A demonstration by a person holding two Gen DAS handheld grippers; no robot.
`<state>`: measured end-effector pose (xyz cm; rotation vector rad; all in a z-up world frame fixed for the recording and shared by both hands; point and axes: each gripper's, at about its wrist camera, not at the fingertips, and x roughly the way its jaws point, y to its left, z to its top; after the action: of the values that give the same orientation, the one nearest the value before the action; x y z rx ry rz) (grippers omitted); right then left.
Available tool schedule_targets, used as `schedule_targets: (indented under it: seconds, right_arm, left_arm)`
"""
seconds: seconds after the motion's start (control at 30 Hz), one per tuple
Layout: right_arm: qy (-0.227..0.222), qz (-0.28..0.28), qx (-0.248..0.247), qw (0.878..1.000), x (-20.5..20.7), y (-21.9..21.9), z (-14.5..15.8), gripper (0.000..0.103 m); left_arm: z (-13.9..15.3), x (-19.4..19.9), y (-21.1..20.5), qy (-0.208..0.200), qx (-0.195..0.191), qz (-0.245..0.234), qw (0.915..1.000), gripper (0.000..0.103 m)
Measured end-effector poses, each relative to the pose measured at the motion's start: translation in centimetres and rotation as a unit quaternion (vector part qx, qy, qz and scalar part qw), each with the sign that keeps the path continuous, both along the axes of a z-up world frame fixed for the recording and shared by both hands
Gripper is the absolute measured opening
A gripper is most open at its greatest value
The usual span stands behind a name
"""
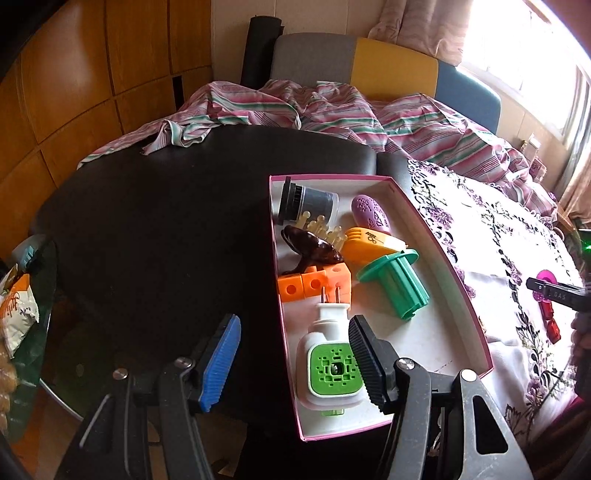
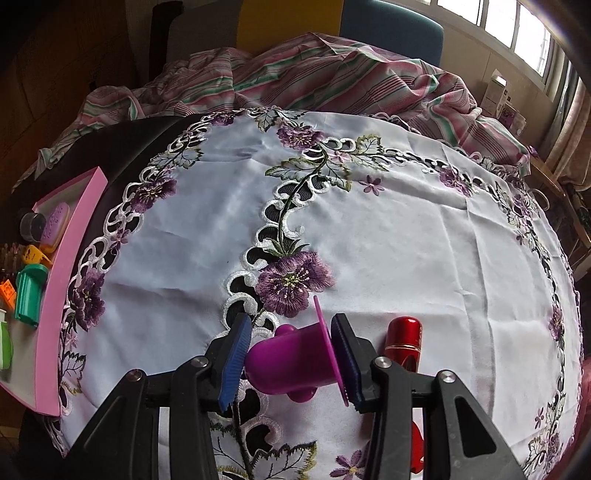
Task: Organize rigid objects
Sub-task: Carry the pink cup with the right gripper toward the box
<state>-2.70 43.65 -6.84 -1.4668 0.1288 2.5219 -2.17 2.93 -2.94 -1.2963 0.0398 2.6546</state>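
A white embroidered cloth with purple flowers covers part of the dark worktop. Behind it lies a rumpled striped sheet against grey, yellow and blue chair backs. Wooden panelling lines the wall; a window glows.

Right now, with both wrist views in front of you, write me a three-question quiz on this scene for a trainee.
1. True or false: the right gripper has the purple flanged piece between its fingers.
2. Which thing lies in the pink-edged box nearest the left gripper?
A. the green flanged piece
B. the white and green plug-in device
C. the purple oval case
3. Fill in: the red cylinder lies on the embroidered ____, outside the box.

Key
1. True; it lies on its side, flange against one finger.
2. B; the jaws stand apart, holding nothing.
3. Tablecloth.
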Motion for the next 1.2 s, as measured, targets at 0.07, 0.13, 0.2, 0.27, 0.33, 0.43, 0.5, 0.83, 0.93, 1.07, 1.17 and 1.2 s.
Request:
schedule_targets:
  seconds: [0.07,0.13,0.2,0.27,0.33,0.43,0.5,0.83,0.93,1.07,1.17,1.2]
  right_arm:
    - [-0.006,0.000,0.002,1.000,-0.1,0.0,-0.2,0.045]
    - [-0.009,0.002,0.005,1.000,-0.1,0.0,-0.3,0.045]
    - [-0.007,0.002,0.005,1.000,-0.1,0.1,-0.3,0.045]
    - [-0.008,0.003,0.003,1.000,-0.1,0.1,-0.5,0.045]
    - [-0.014,0.005,0.004,1.000,-0.2,-0.1,-0.6,0.045]
    - [-0.023,0.014,0.010,1.000,-0.2,-0.6,-0.9,0.045]
    - [-0.021,0.014,0.011,1.000,-0.2,-0.7,-0.9,0.045]
    - [-0.043,0.020,0.010,0.999,-0.4,-1.0,-1.5,0.045]
    - [-0.030,0.024,0.009,0.999,-0.4,-1.3,-0.6,0.045]
    - [-0.002,0.036,-0.002,0.999,-0.4,-2.6,1.3,0.045]
    - [0.016,0.061,-0.005,0.998,-0.2,-4.8,2.6,0.045]
    - [0.024,0.073,-0.010,0.997,0.0,-5.8,3.1,0.045]
  left_arm:
    - [-0.1,0.0,0.0,-0.003,0.000,0.000,1.0000,0.062]
    - [-0.2,0.0,-0.1,-0.006,0.000,0.002,1.0000,0.062]
    - [-0.2,0.1,-0.2,-0.005,0.000,0.005,1.0000,0.062]
    - [-0.3,0.1,-0.3,-0.004,-0.001,0.008,1.0000,0.062]
    - [-0.2,0.2,-0.5,-0.004,0.002,0.010,0.9999,0.062]
    - [-0.2,0.3,-0.6,-0.001,0.001,0.012,0.9999,0.062]
    - [-0.1,0.3,-0.8,0.001,0.002,0.014,0.9999,0.062]
    - [-0.2,0.2,-2.5,0.006,0.007,0.038,0.9992,0.062]
    - [-0.3,0.1,-2.7,0.006,0.005,0.040,0.9992,0.062]
    - [-0.5,0.1,-3.1,0.005,0.007,0.045,0.9990,0.062]
    - [-0.6,0.0,-3.4,0.004,0.006,0.049,0.9988,0.062]
    - [-0.7,0.0,-3.5,0.002,0.007,0.051,0.9987,0.062]
